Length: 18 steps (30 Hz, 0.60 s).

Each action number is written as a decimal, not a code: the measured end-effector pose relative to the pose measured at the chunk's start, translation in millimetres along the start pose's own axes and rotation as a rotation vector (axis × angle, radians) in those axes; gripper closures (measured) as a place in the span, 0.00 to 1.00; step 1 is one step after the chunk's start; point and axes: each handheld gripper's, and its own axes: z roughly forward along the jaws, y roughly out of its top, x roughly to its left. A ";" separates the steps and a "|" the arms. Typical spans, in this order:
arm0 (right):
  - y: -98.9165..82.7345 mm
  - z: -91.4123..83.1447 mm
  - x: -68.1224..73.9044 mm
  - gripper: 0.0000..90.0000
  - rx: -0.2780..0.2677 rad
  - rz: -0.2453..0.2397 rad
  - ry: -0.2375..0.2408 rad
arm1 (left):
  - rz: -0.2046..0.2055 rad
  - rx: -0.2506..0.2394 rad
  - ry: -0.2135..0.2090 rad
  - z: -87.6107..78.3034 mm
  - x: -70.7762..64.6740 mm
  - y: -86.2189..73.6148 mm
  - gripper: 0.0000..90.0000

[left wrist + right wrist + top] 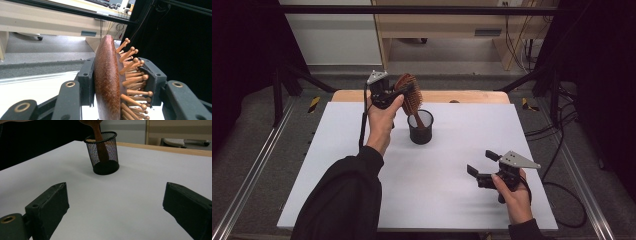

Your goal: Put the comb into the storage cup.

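A brown wooden hairbrush [410, 95] stands handle-down in a black mesh cup [420, 127] on the white table top [452, 170]. My left gripper [404, 91] is shut on the brush's head, high above the cup. In the left gripper view the brush head [107, 82] sits clamped between the jaws, its wooden pins pointing right. The right gripper view shows the brush handle [98, 142] leaning inside the cup [103, 153]. My right gripper [481, 163] stands open near the front right of the table, nothing between its jaws, pointing toward the cup.
A wooden table edge [462, 96] shows behind the white top. Beyond it stand a wooden cabinet [452, 25] and cables [557, 120] at the right. Black curtains flank both sides.
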 end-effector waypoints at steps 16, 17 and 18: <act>-0.1 0.3 0.2 0.07 0.000 0.003 0.003 | -0.002 0.010 -0.003 2.9 -0.6 -4.1 0.57; -0.1 0.3 0.3 0.07 0.001 0.003 0.003 | -0.002 0.011 -0.004 3.1 -0.6 -4.2 0.57; -0.1 0.3 0.2 0.07 0.001 0.003 0.003 | -0.002 0.012 -0.005 3.2 -0.7 -4.3 0.57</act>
